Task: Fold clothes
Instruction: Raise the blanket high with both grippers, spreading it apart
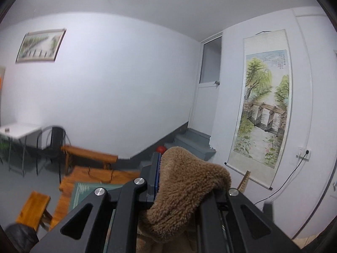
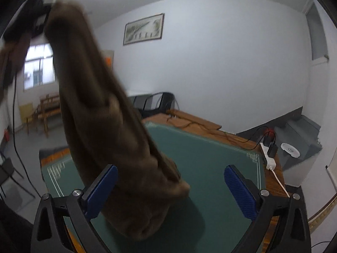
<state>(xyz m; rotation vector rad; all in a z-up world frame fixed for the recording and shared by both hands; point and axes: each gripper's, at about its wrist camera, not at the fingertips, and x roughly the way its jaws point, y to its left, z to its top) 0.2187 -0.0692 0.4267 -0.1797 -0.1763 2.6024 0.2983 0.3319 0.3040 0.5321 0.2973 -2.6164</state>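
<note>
- Broadly: green table below, wood rim round the mat, white power strip on its far right edge.
- Hanging over it: brown fleece garment, long axis near vertical, leaning from top left down to the lower middle of the right wrist view; lower end bunched just above or on the mat, cannot tell which.
- Up top: left gripper pinched narrow on a fold of the fleece, pile spilling over the right finger, pointing level at the wall and scroll.
- Down low: right gripper spread wide, blue pads well apart, nothing pressed between them; cloth hem just beside the left pad, overlapping it in view, not clamped.
- Key relation: free lower end lies ahead and to the left of the open jaws, nearer the right hand than the left.
- Judged next: likely a shift left and down to catch the hem, jaws set across the hanging axis.
</note>
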